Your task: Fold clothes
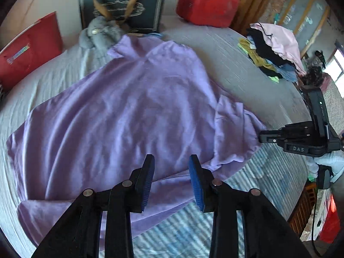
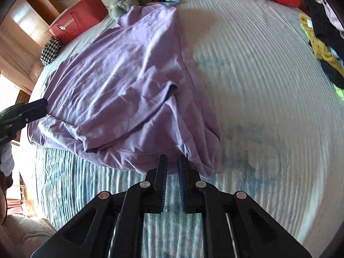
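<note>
My right gripper (image 2: 172,161) hangs at the crumpled lilac cotton shirt's (image 2: 129,81) near hem, jaws slightly parted. The shirt lies on the striped pale-blue bed (image 2: 258,86).

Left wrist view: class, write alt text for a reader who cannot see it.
A purple shirt lies spread on a striped bed, with the open left hand-held gripper hovering over its near edge. A red case and clothes pile sit beyond.

We read "DAS" on the right gripper (image 1: 261,138) body, off to our left gripper's right; other print stays illegible.
</note>
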The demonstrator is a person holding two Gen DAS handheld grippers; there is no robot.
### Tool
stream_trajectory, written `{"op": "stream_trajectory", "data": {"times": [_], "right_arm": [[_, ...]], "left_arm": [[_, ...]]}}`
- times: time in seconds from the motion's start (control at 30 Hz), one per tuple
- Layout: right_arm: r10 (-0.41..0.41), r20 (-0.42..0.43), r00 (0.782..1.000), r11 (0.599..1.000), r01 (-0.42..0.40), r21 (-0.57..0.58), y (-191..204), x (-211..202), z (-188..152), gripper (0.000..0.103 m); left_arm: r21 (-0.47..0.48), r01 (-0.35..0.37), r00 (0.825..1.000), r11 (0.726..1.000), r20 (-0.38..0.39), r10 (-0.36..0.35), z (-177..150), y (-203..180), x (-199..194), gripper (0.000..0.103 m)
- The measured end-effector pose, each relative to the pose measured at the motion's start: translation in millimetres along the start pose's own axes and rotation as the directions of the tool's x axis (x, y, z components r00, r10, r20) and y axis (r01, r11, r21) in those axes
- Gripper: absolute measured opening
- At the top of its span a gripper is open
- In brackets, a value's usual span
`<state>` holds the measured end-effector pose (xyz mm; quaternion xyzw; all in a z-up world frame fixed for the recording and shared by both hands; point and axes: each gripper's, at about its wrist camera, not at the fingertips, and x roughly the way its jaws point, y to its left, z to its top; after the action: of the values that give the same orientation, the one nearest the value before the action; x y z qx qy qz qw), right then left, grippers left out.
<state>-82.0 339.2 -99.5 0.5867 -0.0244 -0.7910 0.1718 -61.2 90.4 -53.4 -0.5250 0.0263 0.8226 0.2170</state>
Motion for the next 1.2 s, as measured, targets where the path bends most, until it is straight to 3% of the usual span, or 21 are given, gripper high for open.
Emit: {"op": "stream_trajectory", "data": {"times": [0.13,0.3,0.37,0.4,0.5,0.63,0.73,0.87,0.97,1.03,1.07,1.1,1.2], "right_arm": [[-0.005,0.012,1.000,0.999,0.004,0.047,-14.3,-6.4,-8.5,0.009],[0.004,0.018,1.000,0.998,-0.005,0.055,-20.5,-9.1,-13.3,0.009],[0.002,0.024,1.000,0.999,-0.003,0.048,-19.9,-11.2,-13.5,0.009],[-0.001,0.032,0.999,0.999,-0.001,0.044,-19.8,-14.9,-12.9,0.009],[-0.006,0.062,0.998,0.999,0.004,0.033,-20.4,-27.9,-9.3,0.010],[0.002,0.118,0.993,1.000,-0.002,0.004,-17.9,-46.4,9.2,0.012],[0.023,0.122,0.992,0.999,-0.017,-0.048,-6.3,-45.3,27.9,0.019],[0.064,0.105,0.992,0.991,-0.051,-0.124,20.1,-28.8,50.7,0.020],[0.094,0.098,0.991,0.985,-0.078,-0.154,35.6,-18.0,66.1,0.020],[0.095,0.087,0.992,0.982,-0.079,-0.170,43.9,-9.6,76.7,0.033],[0.086,0.081,0.993,0.981,-0.070,-0.180,46.2,-6.0,79.9,0.049],[0.069,0.073,0.995,0.981,-0.054,-0.184,47.7,-2.5,81.3,0.055],[0.040,0.053,0.998,0.985,-0.030,-0.168,42.8,1.5,79.1,0.055]], "left_arm": [[0.099,0.090,0.995,0.991,-0.043,-0.086,12.0,-50.8,30.9,0.036],[0.157,0.106,0.990,0.982,-0.105,-0.091,10.5,-78.9,65.6,0.040],[0.181,0.032,0.993,0.983,-0.114,-0.011,9.4,-80.1,77.7,0.012],[0.167,0.026,0.995,0.986,-0.101,-0.009,11.3,-76.1,77.0,0.008],[0.056,-0.013,0.999,0.998,-0.035,0.015,26.7,-49.0,60.5,0.008],[-0.113,-0.120,0.992,0.986,0.035,0.125,44.5,14.4,30.9,0.019],[-0.205,-0.191,0.978,0.960,0.043,0.204,43.1,65.3,6.2,0.036],[-0.273,-0.282,0.953,0.920,0.035,0.302,6.5,119.4,-33.3,0.039],[-0.336,-0.367,0.925,0.867,-0.030,0.380,-34.6,155.5,-51.1,0.041],[-0.379,-0.408,0.908,0.831,-0.075,0.411,-62.2,175.5,-59.2,0.041],[-0.403,-0.419,0.904,0.814,-0.095,0.417,-76.0,182.8,-62.8,0.041],[-0.424,-0.420,0.903,0.803,-0.109,0.415,-89.4,189.3,-66.9,0.042],[-0.476,-0.415,0.906,0.775,-0.137,0.401,-122.8,201.8,-74.5,0.047]]}}
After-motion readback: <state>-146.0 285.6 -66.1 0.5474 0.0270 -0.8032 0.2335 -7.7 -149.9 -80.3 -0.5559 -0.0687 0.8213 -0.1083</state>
